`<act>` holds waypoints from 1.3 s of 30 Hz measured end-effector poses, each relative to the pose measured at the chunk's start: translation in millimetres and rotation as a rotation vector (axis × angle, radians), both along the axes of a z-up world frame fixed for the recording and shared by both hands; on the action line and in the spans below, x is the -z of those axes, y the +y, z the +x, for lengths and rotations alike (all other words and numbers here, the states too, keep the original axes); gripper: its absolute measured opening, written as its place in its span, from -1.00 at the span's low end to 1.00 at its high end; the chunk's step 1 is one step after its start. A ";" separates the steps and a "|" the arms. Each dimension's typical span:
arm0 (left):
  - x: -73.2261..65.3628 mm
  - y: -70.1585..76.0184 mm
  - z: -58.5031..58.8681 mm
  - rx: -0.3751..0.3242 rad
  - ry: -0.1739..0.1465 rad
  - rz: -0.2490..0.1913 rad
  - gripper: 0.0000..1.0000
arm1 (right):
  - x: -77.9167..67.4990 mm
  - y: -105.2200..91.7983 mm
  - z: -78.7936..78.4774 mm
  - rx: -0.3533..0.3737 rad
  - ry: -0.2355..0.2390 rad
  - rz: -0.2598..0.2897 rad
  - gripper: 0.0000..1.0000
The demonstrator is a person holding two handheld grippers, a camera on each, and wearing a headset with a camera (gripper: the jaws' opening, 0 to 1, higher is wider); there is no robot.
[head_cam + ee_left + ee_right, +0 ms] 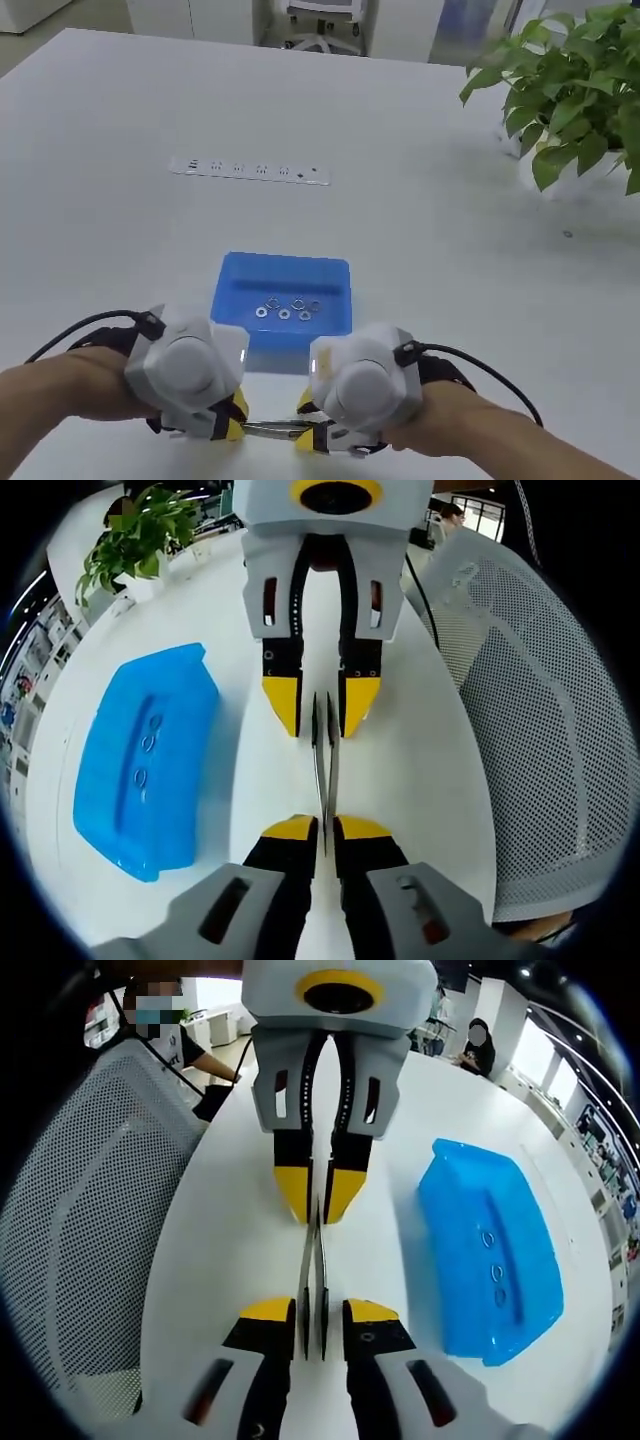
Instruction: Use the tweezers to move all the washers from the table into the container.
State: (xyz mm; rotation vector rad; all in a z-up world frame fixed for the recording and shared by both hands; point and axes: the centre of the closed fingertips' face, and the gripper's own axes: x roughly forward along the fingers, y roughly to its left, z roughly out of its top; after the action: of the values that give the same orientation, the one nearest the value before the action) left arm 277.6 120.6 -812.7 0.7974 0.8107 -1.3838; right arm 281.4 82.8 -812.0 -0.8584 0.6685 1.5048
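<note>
Left gripper (325,832): closed on tweezers (325,765), one end.
Right gripper (310,1312): closed on opposite end, likely a handover.
Washers (287,308): in container (330,275), beside fingers (290,830).

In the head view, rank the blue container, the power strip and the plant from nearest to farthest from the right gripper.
1. The container, just ahead of the right gripper, whose jaws are shut on the tweezers.
2. The power strip, farther up the table, slightly left.
3. The plant, at the far right edge.
</note>
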 end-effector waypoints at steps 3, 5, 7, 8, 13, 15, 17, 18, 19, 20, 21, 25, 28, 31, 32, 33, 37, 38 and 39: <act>-5.5 1.6 1.1 -0.014 -0.008 -0.011 -0.75 | -4.8 -1.7 1.9 0.004 -0.011 0.007 -0.54; -9.9 3.8 2.0 -0.028 -0.015 -0.019 -0.72 | -11.5 -2.9 5.7 0.020 -0.024 0.024 -0.54; -15.6 5.3 2.9 -0.050 -0.018 -0.034 -0.67 | -18.5 -4.5 9.3 0.037 -0.031 0.041 -0.50; -19.0 6.4 3.9 -0.060 -0.024 -0.042 -0.66 | -21.4 -6.3 11.4 0.044 -0.037 0.046 -0.48; -36.9 6.6 8.4 -0.129 -0.034 -0.109 -0.51 | -34.9 -13.6 20.9 0.095 -0.060 0.089 -0.35; -45.5 8.5 10.7 -0.152 -0.045 -0.134 -0.47 | -42.5 -18.8 26.7 0.127 -0.071 0.108 -0.30; -52.0 9.7 12.9 -0.175 -0.049 -0.157 -0.44 | -48.0 -21.3 31.3 0.154 -0.079 0.132 -0.24; -56.4 10.9 14.8 -0.187 -0.056 -0.171 -0.41 | -50.8 -24.2 34.9 0.180 -0.078 0.143 -0.19; -58.7 12.1 15.6 -0.193 -0.059 -0.177 -0.39 | -52.6 -25.9 36.4 0.192 -0.076 0.150 -0.15; -61.1 13.3 16.6 -0.199 -0.064 -0.181 -0.37 | -54.3 -27.6 37.5 0.200 -0.074 0.155 -0.13; -64.5 14.8 18.1 -0.207 -0.072 -0.188 -0.35 | -56.5 -30.5 39.3 0.209 -0.078 0.159 -0.10; -73.1 19.1 21.0 -0.231 -0.081 -0.207 -0.22 | -63.5 -39.4 45.0 0.245 -0.079 0.181 -0.01; -78.5 21.1 23.1 -0.246 -0.092 -0.225 -0.10 | -68.5 -44.8 47.7 0.272 -0.065 0.208 0.09; -84.0 22.3 22.4 -0.263 -0.094 -0.246 -0.01 | -73.8 -49.5 50.3 0.304 -0.051 0.244 0.21; -86.2 22.5 21.9 -0.270 -0.095 -0.256 0.03 | -74.8 -51.1 50.6 0.308 -0.051 0.248 0.25; -86.9 22.7 22.0 -0.273 -0.096 -0.260 0.06 | -75.9 -52.5 51.3 0.314 -0.052 0.254 0.30; -95.6 24.1 24.0 -0.317 -0.106 -0.317 0.18 | -79.1 -62.1 55.5 0.357 -0.047 0.278 0.45; -97.2 25.0 24.6 -0.327 -0.108 -0.328 0.22 | -79.4 -62.9 55.7 0.359 -0.047 0.280 0.48; -98.6 25.6 25.0 -0.340 -0.106 -0.340 0.26 | -80.4 -66.2 56.5 0.370 -0.045 0.287 0.51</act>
State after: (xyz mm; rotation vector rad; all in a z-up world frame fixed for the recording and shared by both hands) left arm 302.6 146.2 -714.0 0.4404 0.5757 -1.1238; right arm 338.0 16.6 -731.5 -0.5143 0.5286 1.2054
